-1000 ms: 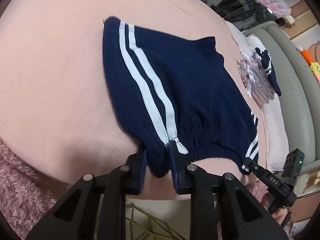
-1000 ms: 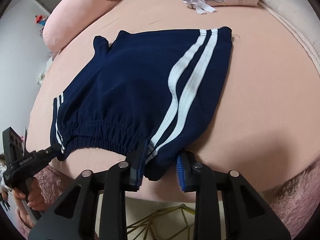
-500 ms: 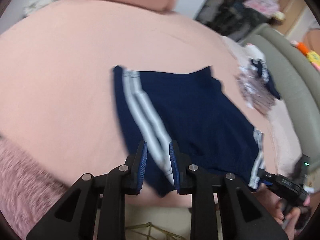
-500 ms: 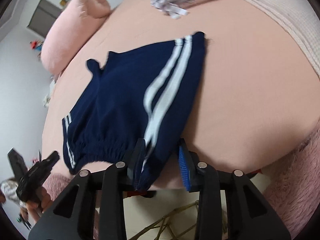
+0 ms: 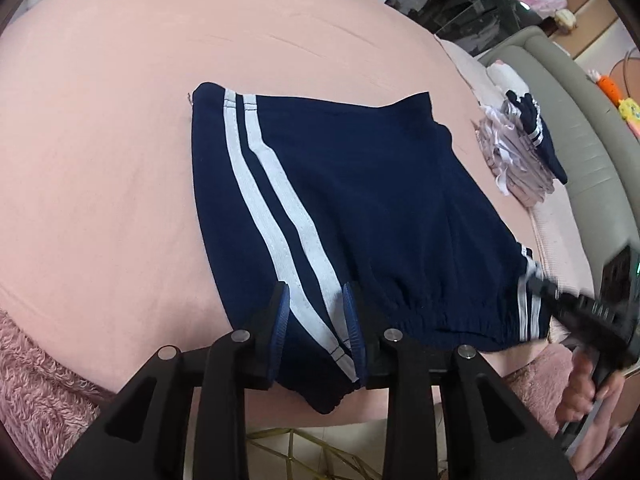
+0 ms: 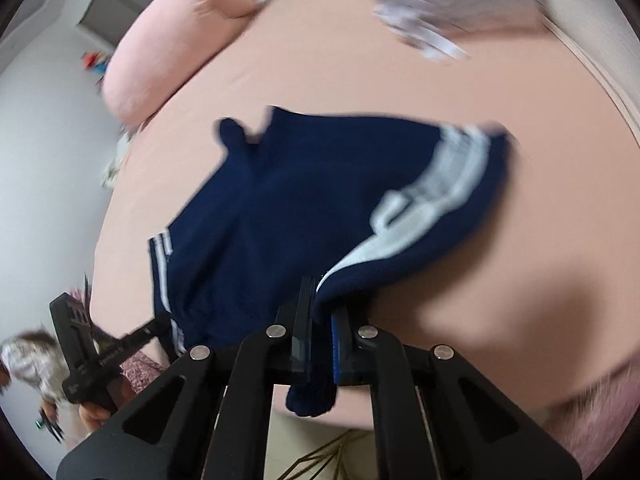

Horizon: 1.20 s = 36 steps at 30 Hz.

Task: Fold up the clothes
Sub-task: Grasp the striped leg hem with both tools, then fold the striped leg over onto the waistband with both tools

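Pink bed sheet (image 5: 120,152) carries navy shorts (image 5: 360,200). Left claw (image 5: 316,312) opening, straddling waistband. Right claw (image 6: 320,320) pinching waistband corner. Grey sofa (image 5: 580,128) beside bed.

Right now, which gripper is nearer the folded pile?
Right gripper, clamped on the shorts corner toward the folded pile. Left gripper, jaws opening around the opposite corner, is farther.

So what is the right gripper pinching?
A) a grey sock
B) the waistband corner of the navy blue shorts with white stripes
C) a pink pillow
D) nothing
B: the right gripper is clamped shut on the waistband corner of the navy blue shorts with white stripes, bunching the cloth.
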Each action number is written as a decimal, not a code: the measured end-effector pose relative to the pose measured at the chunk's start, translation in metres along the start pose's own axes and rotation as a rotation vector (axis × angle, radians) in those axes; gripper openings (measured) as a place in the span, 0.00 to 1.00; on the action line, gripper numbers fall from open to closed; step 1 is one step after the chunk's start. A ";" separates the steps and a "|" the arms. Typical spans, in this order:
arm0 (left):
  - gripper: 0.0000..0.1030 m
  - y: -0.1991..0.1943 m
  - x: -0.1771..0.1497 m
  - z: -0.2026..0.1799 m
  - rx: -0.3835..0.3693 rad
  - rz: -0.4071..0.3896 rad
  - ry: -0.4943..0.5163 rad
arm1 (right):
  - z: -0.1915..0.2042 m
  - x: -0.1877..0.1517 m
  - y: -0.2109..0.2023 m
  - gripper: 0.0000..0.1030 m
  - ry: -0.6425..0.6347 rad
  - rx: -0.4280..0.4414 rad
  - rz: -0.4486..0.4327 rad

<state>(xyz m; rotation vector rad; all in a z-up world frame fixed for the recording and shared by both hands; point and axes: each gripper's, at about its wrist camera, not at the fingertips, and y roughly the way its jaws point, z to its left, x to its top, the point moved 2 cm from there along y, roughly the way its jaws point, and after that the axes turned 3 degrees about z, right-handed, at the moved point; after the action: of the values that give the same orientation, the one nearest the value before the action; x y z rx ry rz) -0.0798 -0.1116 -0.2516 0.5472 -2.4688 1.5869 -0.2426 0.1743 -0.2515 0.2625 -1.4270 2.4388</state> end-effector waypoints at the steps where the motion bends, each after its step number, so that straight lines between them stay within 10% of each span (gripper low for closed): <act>1: 0.30 -0.001 0.000 0.000 -0.005 -0.004 -0.001 | 0.019 0.008 0.006 0.05 -0.039 0.016 0.005; 12: 0.30 -0.006 0.005 0.016 -0.110 -0.021 -0.100 | 0.168 -0.012 0.091 0.07 -0.430 0.071 0.170; 16: 0.30 -0.012 0.006 0.026 -0.217 -0.028 -0.159 | 0.156 -0.026 0.127 0.22 -0.411 0.047 0.295; 21: 0.36 -0.008 0.009 0.014 -0.372 0.004 -0.154 | 0.133 -0.024 0.077 0.34 -0.308 0.159 0.201; 28: 0.36 -0.001 0.004 -0.021 -0.300 0.013 -0.021 | 0.075 -0.043 0.038 0.36 -0.230 -0.015 0.084; 36: 0.19 0.009 0.007 -0.050 -0.178 -0.022 0.073 | 0.041 -0.060 0.051 0.43 -0.186 -0.105 0.155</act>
<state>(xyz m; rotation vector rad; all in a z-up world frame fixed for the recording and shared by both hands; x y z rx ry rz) -0.0928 -0.0648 -0.2359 0.4787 -2.5074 1.3368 -0.2035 0.1054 -0.2916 0.3766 -1.7081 2.5058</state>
